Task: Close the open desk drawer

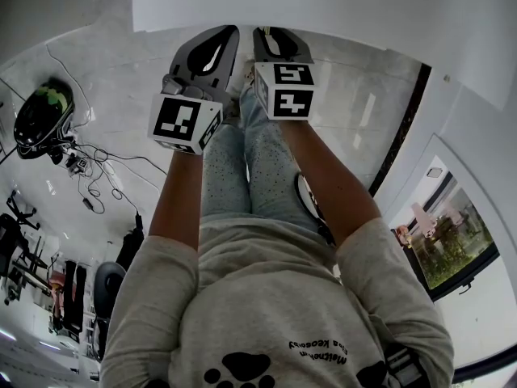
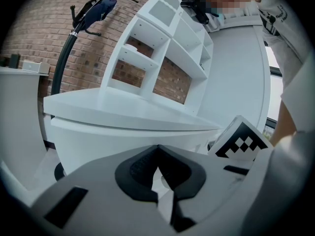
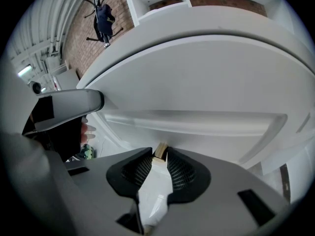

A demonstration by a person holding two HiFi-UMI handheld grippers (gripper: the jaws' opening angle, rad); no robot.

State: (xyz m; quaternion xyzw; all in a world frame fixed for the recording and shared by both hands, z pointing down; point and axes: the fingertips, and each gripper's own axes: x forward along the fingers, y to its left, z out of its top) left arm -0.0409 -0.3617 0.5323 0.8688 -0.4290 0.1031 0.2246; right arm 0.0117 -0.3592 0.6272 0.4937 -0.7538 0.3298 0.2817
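Two tongs are showing in our hands, and we are holding them side by side right at the front edge of the white table (image 1: 323,2), their marker cubes (image 1: 184,122) facing up toward our head. The left tongs (image 2: 157,146) are pressing their tips together with nothing between them, and they are pointing at the table's front just below its top. The right tongs (image 3: 160,154) are standing slightly apart and are pinching a small tan piece (image 3: 161,147) at their very tips; what that piece is we are not able to tell. The drawer (image 3: 206,90) is sitting directly beneath the table's top, straight ahead of the right tongs: its broad white front is stretching across the right gripper view, with a long recessed lip running along its lower edge, and the tips are hovering near that lip. How far out of the table it is standing we cannot tell, and in the head view the table's top is covering it entirely. On the table, toward its far side, a white shelf unit (image 2: 162,48) is rising, and a brick wall (image 2: 34,38) is showing behind the table. On the near side of the table our legs in pale speckled trousers (image 1: 242,176) are standing on the light floor (image 1: 105,71).
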